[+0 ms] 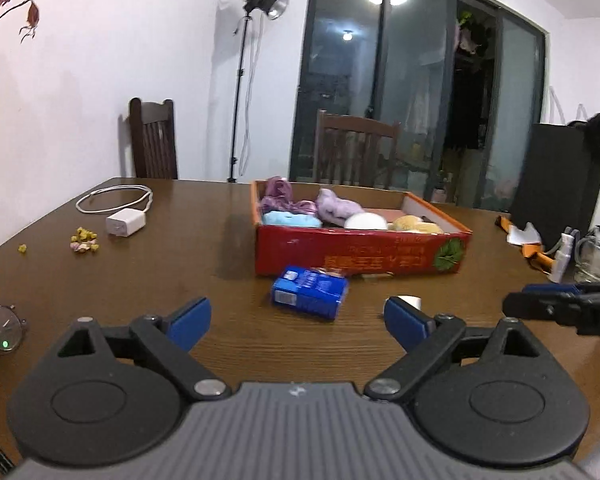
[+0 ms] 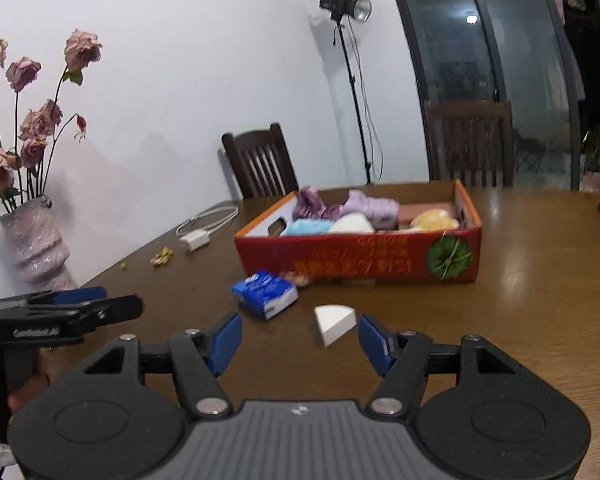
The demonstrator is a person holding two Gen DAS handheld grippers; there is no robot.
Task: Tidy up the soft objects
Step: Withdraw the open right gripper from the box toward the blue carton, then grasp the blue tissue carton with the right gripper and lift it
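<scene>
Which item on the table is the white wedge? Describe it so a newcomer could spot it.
Find the red box on the brown table. In front of it, outside, lie two loose items: the white wedge is plain and quarter-round, unlike the printed blue tissue pack beside it.

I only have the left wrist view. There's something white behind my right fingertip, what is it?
Observer: A white wedge-shaped sponge, lying on the table apart from the blue tissue pack.
Operator: Is the right gripper holding it?
Observer: No. The right gripper is open, the wedge just ahead of its tips, untouched.
Operator: Anything left of the charger I can't see?
Observer: A pink vase of dried roses stands at the table's edge.
</scene>
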